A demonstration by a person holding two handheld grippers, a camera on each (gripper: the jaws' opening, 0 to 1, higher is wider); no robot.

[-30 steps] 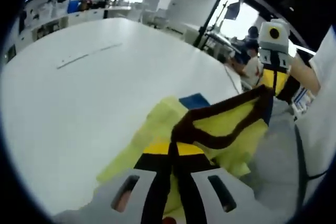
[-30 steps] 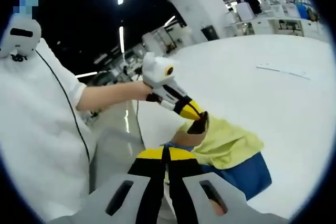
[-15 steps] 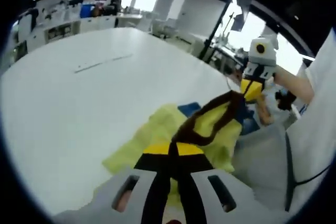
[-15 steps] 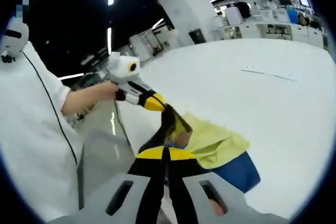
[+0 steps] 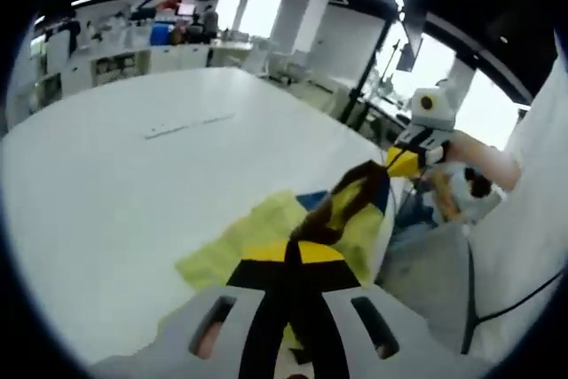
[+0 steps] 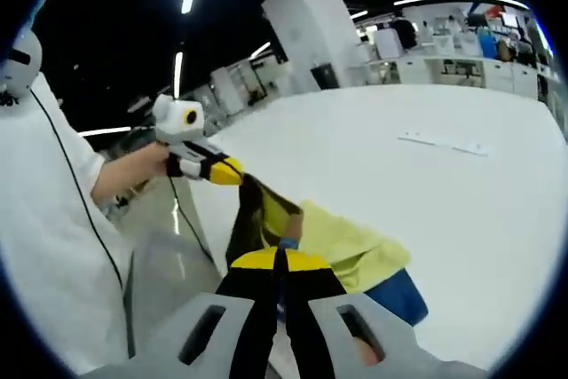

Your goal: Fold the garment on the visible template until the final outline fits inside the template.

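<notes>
A yellow garment with dark brown trim lies partly on a blue template near the white table's edge. My left gripper is shut on the garment's brown-edged hem. My right gripper comes in from the right, shut on the same hem further along, so the trim hangs stretched in the air between them. In the right gripper view, my right gripper pinches the fabric, and the left gripper holds the other end up at the left. The yellow garment drapes over the blue template.
The white table spreads wide beyond the garment, with a thin strip of tape on it. Its edge runs close beside the garment. The person's white-clothed body stands just off that edge. Shelves and desks line the far room.
The two grippers have drawn farther apart and the hem between them has been lifted and pulled straighter. More of the garment has left the table; the blue template shows less.
</notes>
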